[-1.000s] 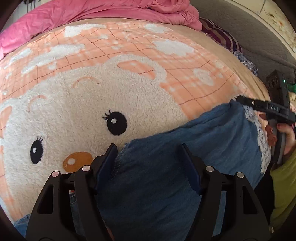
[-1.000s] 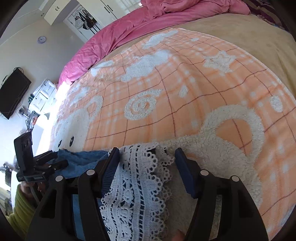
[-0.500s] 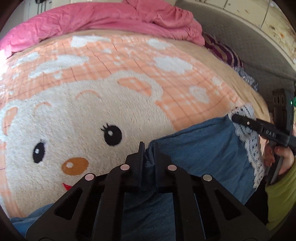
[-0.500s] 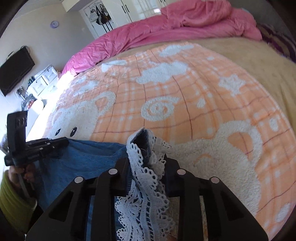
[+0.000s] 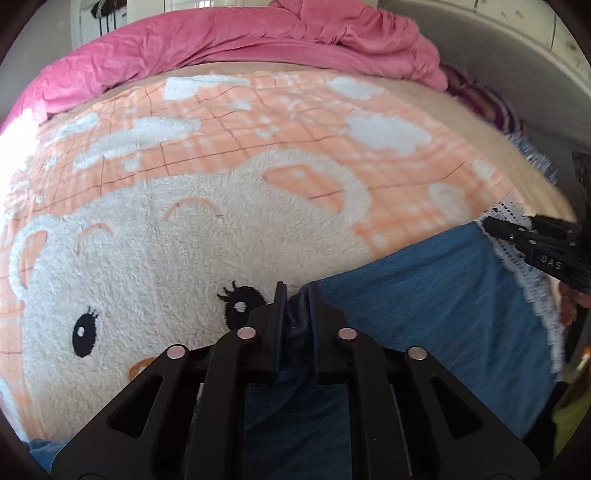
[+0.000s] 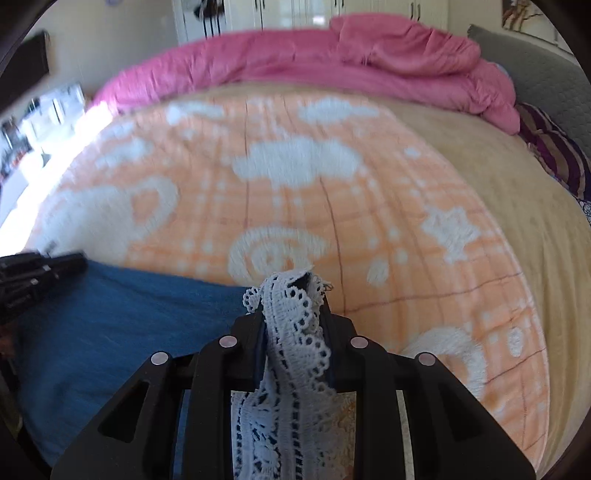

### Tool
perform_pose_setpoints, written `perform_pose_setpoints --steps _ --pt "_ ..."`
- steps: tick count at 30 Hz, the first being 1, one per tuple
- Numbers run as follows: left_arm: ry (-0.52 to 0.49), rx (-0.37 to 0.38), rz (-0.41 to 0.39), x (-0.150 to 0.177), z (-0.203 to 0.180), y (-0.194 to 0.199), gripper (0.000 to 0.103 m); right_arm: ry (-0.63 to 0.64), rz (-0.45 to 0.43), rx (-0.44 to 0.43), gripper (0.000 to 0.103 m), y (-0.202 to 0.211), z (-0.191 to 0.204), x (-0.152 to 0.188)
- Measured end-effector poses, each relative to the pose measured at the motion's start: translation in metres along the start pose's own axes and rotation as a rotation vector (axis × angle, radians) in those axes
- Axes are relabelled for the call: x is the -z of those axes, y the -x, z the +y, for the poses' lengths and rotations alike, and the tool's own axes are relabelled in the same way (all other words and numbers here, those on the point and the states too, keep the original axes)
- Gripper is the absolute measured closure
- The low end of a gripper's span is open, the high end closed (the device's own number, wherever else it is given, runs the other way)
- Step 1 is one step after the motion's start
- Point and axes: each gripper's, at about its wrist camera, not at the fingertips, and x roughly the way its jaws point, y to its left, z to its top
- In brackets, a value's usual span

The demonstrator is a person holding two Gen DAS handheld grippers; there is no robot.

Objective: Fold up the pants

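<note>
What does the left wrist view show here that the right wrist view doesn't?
Only the left wrist view shows the blanket's bear face with black eyes and the left gripper shut on plain blue denim pants. Only the right wrist view shows the right gripper pinching the white lace trim, a white spiral motif and cupboards. Both show the pants, the orange checked fleece blanket and the pink duvet.
</note>
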Motion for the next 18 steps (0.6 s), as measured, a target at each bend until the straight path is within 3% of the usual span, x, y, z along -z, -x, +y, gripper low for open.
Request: perform_pose_setpoints --steps 2,4,5,8,12,18 --pt "-0.026 -0.033 -0.012 0.002 0.0 0.0 0.088 -0.016 -0.01 0.029 0.065 0.002 -0.004 0.0" --pt "-0.013 -0.045 -0.017 0.003 0.004 0.001 0.085 -0.027 -0.025 0.078 0.046 0.004 -0.011 0.002" --pt "-0.009 -0.056 -0.02 0.004 0.007 0.001 0.083 -0.038 -0.033 0.077 0.042 0.005 -0.015 0.005" --pt "0.021 -0.078 -0.032 0.006 0.018 0.004 0.083 -0.109 -0.064 0.031 0.039 0.012 -0.028 0.013" --pt "0.029 -0.102 -0.08 0.006 0.027 0.022 0.082 -0.183 -0.121 0.041 0.027 0.04 -0.043 0.023" --pt "-0.013 -0.172 -0.122 0.023 0.036 0.057 0.079 -0.318 -0.221 -0.002 0.027 0.08 -0.062 0.037"
